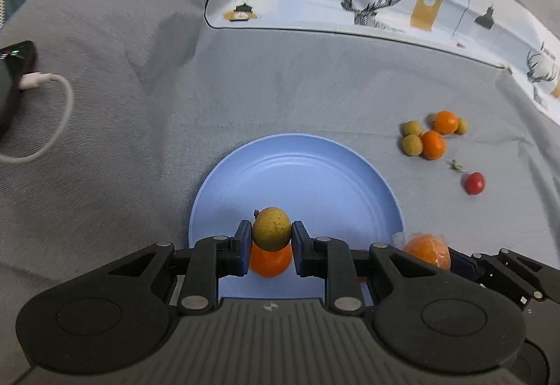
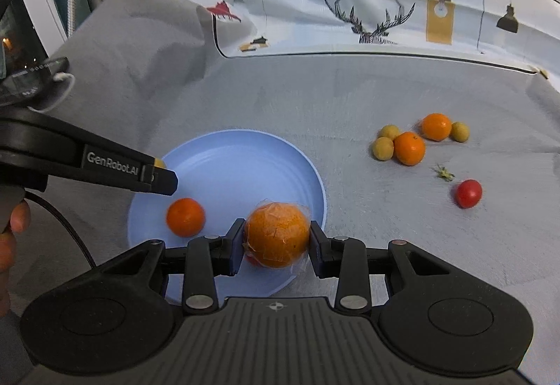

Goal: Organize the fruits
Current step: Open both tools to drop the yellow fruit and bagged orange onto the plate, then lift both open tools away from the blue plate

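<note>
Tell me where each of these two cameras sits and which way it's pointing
Left wrist view: sits on the left gripper, looking forward and down along its fingers at the blue plate; its fingers clamp a small yellow-brown fruit, and the right gripper shows at the lower right.
Right wrist view: sits on the right gripper, angled down at the plate; its fingers clamp a wrapped orange, with the left gripper and a hand at left.
Shared: the plate, the loose fruit cluster and the red tomato.

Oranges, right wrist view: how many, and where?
4. One wrapped orange in the right gripper over the plate; one orange on the plate; two on the cloth among the small yellow fruits. More may be hidden behind the grippers.
</note>
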Motion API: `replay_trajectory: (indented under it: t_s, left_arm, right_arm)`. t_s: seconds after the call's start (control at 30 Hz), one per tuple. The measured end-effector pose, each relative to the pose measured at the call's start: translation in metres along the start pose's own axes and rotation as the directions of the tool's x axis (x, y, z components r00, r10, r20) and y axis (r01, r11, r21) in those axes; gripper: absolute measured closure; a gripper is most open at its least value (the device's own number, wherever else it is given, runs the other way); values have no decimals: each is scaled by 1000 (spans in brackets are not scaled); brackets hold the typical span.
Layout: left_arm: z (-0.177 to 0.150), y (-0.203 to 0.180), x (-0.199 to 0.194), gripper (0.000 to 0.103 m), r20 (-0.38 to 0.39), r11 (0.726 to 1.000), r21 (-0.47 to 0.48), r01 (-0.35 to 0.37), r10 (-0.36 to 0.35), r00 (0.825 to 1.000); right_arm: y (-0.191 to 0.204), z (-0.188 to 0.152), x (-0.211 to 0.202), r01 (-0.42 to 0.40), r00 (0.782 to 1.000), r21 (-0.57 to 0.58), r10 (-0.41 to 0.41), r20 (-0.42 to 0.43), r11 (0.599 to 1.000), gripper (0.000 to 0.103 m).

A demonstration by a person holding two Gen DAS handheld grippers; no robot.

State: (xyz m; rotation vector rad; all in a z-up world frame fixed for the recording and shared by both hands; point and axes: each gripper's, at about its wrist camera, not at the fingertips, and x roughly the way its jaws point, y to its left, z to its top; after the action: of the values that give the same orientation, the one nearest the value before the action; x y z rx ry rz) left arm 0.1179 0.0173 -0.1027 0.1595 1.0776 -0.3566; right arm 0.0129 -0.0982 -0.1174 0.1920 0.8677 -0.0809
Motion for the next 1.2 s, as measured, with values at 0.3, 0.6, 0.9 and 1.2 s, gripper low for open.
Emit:
replay_trajectory:
  t_s: [0.3,0.6,0.9,1.2]
  left_arm:
    - [15,1,25,37,-13,998,25,-49,49,999]
    - [-12,13,-28,0,17,999,-52,0,1,1000]
    - [-83,14,-110,0,63,998,-57,-27,31,998]
    - [-121,18,-159,0,126,994,-97,-51,63,990]
  right_arm:
    - [4,14,29,-19,1000,-34,18,-19,999,63]
    - [4,-2,-27,5,1000,-7,-5,-11,1000,8]
    - [17,-36,-106,45,998,28,-46,32,999,3]
    - [27,-68,-169,73,990,-8,-72,124,997,1]
